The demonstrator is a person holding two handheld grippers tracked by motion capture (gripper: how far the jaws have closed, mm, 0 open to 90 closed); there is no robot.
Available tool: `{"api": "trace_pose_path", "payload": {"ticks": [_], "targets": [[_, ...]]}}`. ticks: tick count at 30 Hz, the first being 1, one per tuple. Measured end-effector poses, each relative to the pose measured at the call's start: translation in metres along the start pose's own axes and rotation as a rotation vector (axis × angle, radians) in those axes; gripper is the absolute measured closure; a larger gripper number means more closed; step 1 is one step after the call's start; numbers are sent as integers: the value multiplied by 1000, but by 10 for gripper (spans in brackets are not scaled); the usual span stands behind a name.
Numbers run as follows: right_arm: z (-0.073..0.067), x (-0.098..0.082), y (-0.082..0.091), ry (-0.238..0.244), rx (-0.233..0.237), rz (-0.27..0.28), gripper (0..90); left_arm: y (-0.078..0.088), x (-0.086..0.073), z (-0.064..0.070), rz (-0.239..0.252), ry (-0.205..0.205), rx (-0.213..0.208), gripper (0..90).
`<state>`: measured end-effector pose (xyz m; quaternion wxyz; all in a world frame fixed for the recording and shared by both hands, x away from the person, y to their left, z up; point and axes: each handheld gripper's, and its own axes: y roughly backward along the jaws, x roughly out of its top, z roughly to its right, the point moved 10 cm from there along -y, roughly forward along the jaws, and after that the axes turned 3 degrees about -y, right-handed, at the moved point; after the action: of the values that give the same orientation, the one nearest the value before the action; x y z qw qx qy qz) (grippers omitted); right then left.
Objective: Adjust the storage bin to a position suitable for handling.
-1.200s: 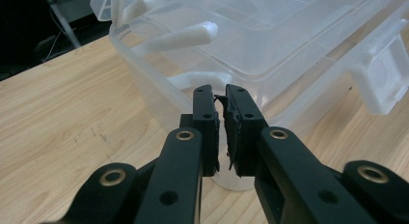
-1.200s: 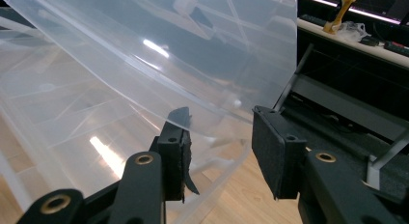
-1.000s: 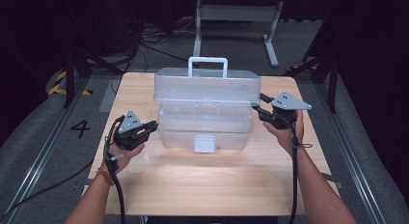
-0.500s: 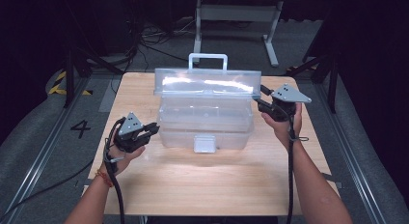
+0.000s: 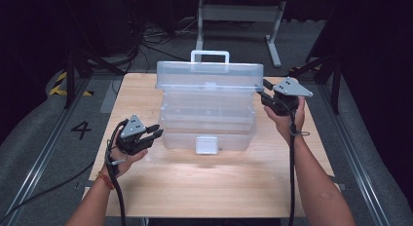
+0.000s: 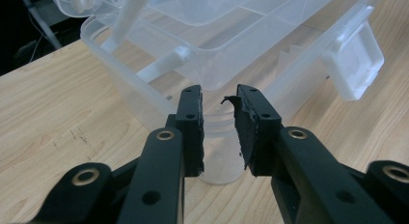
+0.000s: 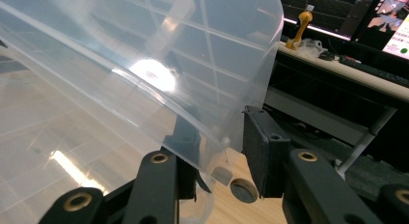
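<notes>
Clear box [image 5: 207, 121] mid-desk [image 5: 204, 187], lid [image 5: 209, 79] raised. Left gripper [image 5: 157, 132] at box's front-left corner, fingers just opening, gripping nothing. Right gripper [image 5: 265, 92] fingers closing astride the lid's edge, one pad off it.

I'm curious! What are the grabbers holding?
The right gripper, jaws just closing, straddles the clear plastic box's raised lid at its side edge; left gripper, jaws just opening, grips nothing.
</notes>
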<state>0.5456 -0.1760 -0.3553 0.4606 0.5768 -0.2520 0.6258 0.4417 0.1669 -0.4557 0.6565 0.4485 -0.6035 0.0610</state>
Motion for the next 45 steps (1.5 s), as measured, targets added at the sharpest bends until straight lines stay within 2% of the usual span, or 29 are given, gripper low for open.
{"api": "trace_pose_path", "payload": {"ticks": [7, 15, 19, 25, 28, 32, 37, 45], "targets": [[4, 4, -4, -13, -15, -7, 701, -1, -1, 1, -6, 1, 1, 661], [7, 8, -8, -28, -10, -21, 704, -1, -4, 2, -29, -6, -7, 623], [9, 9, -10, -31, -9, -29, 707, 1, -10, 1, -56, -16, 3, 614], [12, 11, -15, -22, -20, -28, 717, 3, -42, 2, -154, -50, 11, 564], [13, 11, -15, -31, -18, -26, 719, 6, -59, 1, -199, -29, 9, 506], [15, 14, -17, -33, -15, -35, 720, 12, -81, 0, -247, -28, 17, 426], [17, 16, -21, -48, -8, -39, 722, 15, -99, -1, -277, -8, 29, 348], [21, 19, -25, -59, -4, -39, 727, 15, -114, 2, -287, 24, 10, 323]]}}
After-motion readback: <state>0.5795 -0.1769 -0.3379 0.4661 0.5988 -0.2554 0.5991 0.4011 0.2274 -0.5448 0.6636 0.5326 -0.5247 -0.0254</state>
